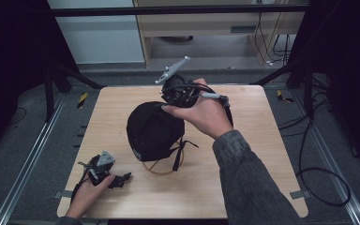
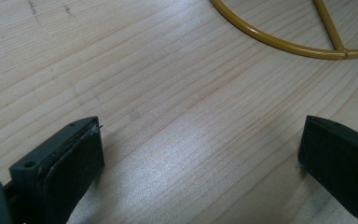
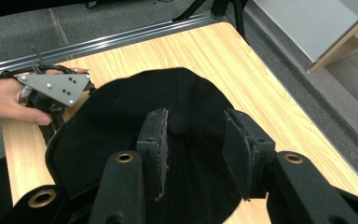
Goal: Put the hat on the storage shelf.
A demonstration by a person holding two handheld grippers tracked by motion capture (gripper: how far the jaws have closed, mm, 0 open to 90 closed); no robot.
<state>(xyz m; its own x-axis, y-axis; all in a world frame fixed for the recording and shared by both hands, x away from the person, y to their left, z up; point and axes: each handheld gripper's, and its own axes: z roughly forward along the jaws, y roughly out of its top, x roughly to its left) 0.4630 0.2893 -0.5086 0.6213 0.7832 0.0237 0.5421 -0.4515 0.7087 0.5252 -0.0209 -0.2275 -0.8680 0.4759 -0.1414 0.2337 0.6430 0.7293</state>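
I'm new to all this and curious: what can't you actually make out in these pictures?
- Yellow wire stand: high view, mostly hidden under the black cap; left gripper view, cut off by the top edge.
- Right gripper: whether its pads touch the cap; black on black.
- Left gripper: jaw bases cut off by the bottom edge.

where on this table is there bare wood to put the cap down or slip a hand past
Bare wood runs along the table's right side, right of the black cap, and along the far left corner. The near left is crowded: the left gripper rests there by the yellow wire stand. The right gripper hangs over the cap.
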